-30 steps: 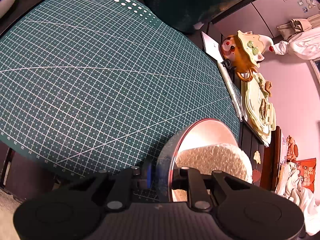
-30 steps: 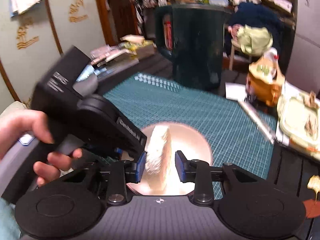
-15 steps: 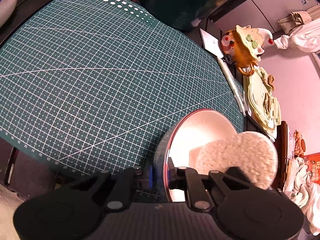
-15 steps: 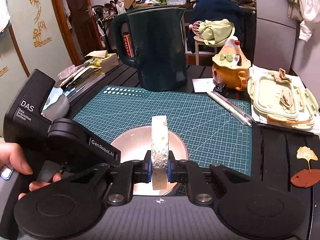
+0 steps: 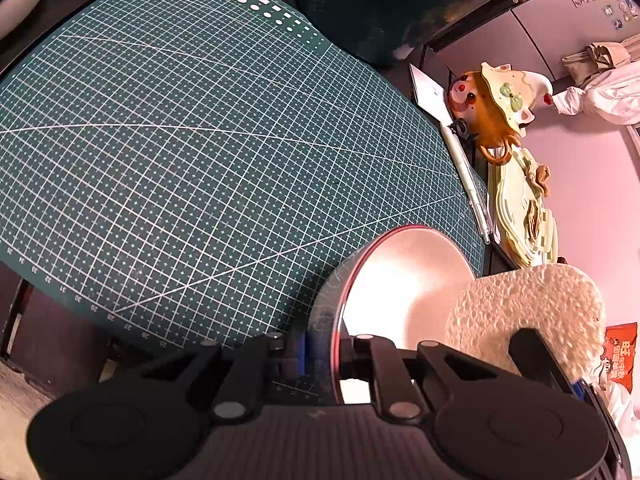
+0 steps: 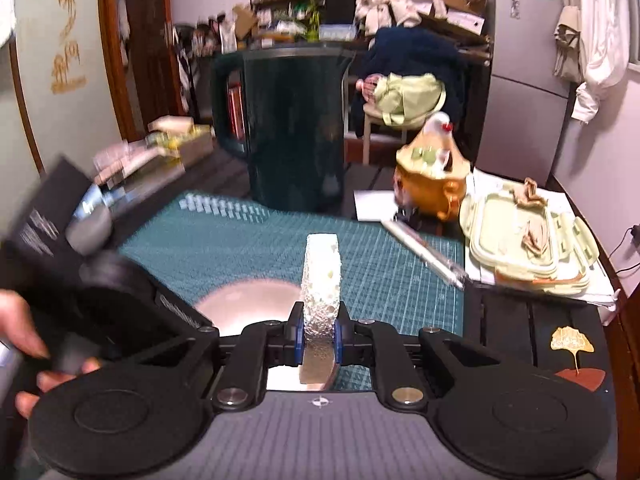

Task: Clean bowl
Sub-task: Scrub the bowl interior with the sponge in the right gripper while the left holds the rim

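A metal bowl (image 5: 404, 280) with a reddish rim sits at the near right corner of the green cutting mat (image 5: 200, 140). My left gripper (image 5: 326, 354) is shut on the bowl's rim, one finger outside the wall and one inside. A cream, rough-textured sponge (image 6: 322, 280) stands on edge in my right gripper (image 6: 318, 338), which is shut on its lower part. In the left wrist view the sponge (image 5: 528, 304) hangs over the bowl's right side, above its rim. The right wrist view shows the bowl (image 6: 248, 304) below and left of the sponge.
A tall dark green jug (image 6: 288, 128) stands at the mat's far edge. To the right are an orange animal-shaped pot (image 6: 434, 176), a pen (image 6: 428, 254) and pale green lidded containers (image 6: 528, 240). A hand (image 6: 20, 344) holds the left gripper's body at the left.
The right gripper shut on the sponge, which lay inside the bowl, and lifted it out toward the bowl's right side. The left gripper kept its grip on the rim.
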